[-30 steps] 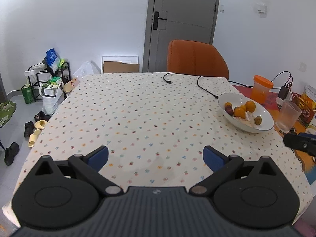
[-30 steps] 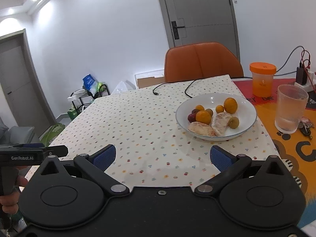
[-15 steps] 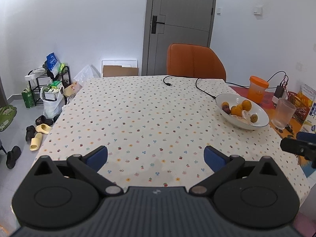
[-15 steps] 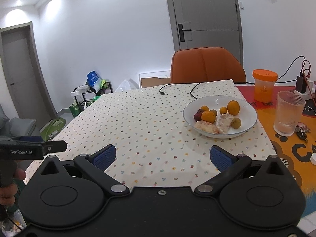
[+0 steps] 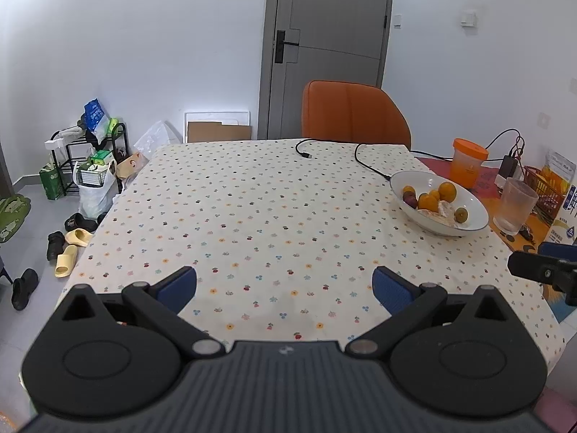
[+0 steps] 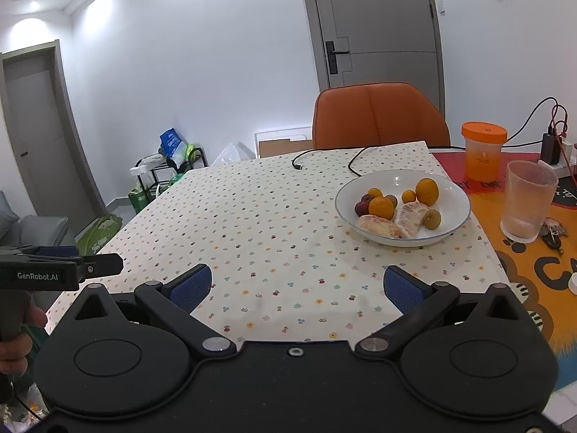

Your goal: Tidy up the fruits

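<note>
A white bowl (image 6: 454, 195) stands on the right side of the dotted tablecloth (image 6: 270, 223). It holds several oranges (image 6: 381, 207), a dark red plum (image 6: 360, 208), a small green fruit (image 6: 432, 218) and peeled pomelo pieces (image 6: 409, 218). The bowl also shows in the left wrist view (image 5: 472, 209). My right gripper (image 6: 295, 287) is open and empty, above the table's near edge, short of the bowl. My left gripper (image 5: 285, 288) is open and empty, over the near middle of the table, left of the bowl.
A ribbed glass (image 6: 526, 202) and an orange-lidded cup (image 6: 483, 155) stand right of the bowl on an orange mat. A black cable (image 6: 324, 155) lies at the table's far side by an orange chair (image 6: 378, 115). Shoes and bags (image 5: 72, 231) lie on the floor at left.
Both grippers have drawn back and risen a little, so the bowl and table look farther away. Both stay open and empty.
</note>
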A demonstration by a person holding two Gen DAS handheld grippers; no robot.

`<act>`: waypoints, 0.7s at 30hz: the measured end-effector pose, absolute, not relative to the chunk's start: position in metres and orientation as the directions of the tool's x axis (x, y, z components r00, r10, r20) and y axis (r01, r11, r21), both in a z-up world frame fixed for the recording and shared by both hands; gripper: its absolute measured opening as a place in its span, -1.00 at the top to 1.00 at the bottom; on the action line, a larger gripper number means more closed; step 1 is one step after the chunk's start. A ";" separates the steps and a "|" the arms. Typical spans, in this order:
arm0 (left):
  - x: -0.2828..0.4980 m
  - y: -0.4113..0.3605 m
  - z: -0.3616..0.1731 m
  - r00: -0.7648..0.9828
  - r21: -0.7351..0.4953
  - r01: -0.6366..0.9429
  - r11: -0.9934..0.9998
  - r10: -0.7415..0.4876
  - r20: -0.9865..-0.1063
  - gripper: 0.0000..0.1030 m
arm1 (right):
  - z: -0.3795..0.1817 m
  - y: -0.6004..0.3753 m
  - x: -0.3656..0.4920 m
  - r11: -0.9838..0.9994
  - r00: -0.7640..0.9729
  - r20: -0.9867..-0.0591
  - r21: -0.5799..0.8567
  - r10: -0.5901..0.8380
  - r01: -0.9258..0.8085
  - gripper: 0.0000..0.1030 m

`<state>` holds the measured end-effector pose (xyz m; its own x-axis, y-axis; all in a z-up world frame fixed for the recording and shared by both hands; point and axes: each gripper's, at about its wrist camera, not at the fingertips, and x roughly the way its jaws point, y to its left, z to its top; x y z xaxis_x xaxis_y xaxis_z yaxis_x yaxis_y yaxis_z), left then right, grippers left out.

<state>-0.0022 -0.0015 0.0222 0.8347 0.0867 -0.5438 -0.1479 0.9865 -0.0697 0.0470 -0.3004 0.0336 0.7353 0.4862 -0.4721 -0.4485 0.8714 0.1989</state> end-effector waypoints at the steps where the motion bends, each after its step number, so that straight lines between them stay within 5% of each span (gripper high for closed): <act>1: -0.002 -0.002 0.022 0.835 -0.070 -0.148 0.986 0.087 -0.544 -0.99 | 0.034 -0.300 0.047 0.871 0.736 -0.471 0.199 0.487 -0.449 -1.00; 21: -0.003 0.001 0.023 0.835 -0.069 -0.155 0.986 0.094 -0.542 -0.99 | 0.034 -0.298 0.047 0.867 0.729 -0.474 0.195 0.493 -0.459 -1.00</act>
<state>-0.0032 0.0007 0.0226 0.8351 0.0936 -0.5421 -0.1550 0.9855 -0.0686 0.0466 -0.2980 0.0336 0.7294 0.4930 -0.4743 -0.4588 0.8668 0.1954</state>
